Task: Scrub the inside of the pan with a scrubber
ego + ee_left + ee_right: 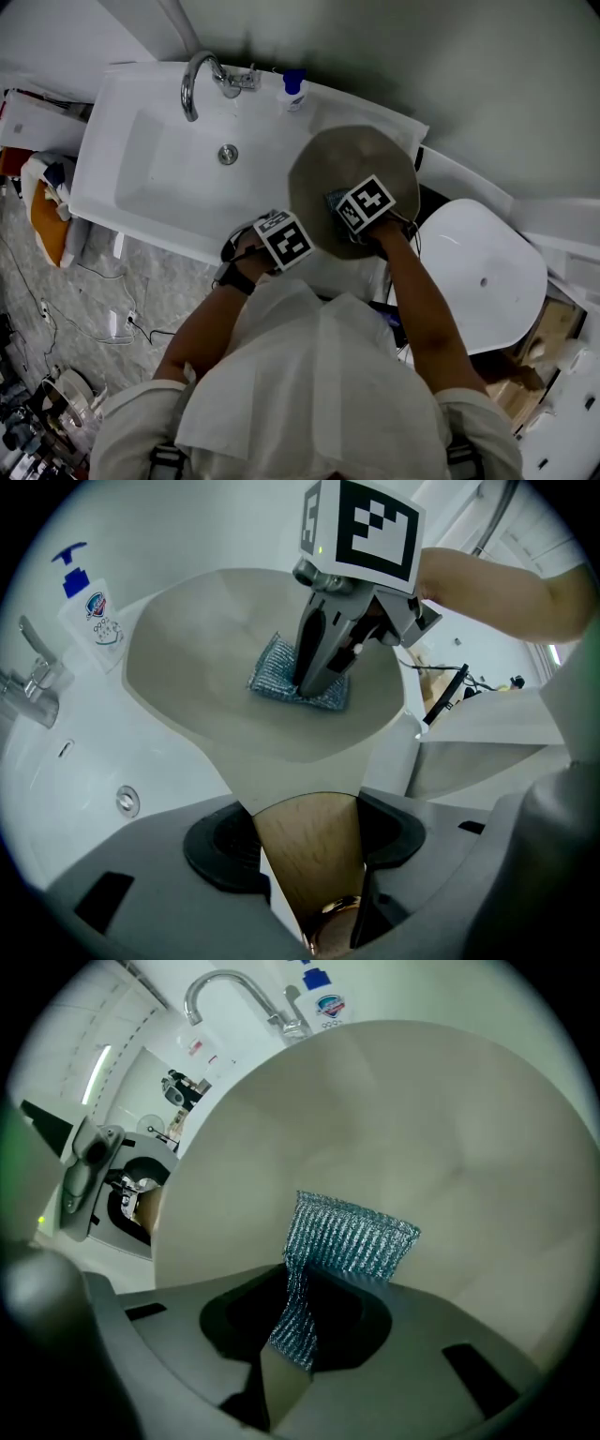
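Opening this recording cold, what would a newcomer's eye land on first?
A wide grey pan held over the right end of the white sink dominates the head view. The right tool presses a blue-grey mesh scrubber against the pan's inside, near its middle. The left tool clamps the pan's wooden handle on the side nearest the person.

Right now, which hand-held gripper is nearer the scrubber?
Right. The right hand-held gripper pinches the scrubber inside the pan; the left hand-held gripper is off at the pan's edge, clamped on its wooden handle.
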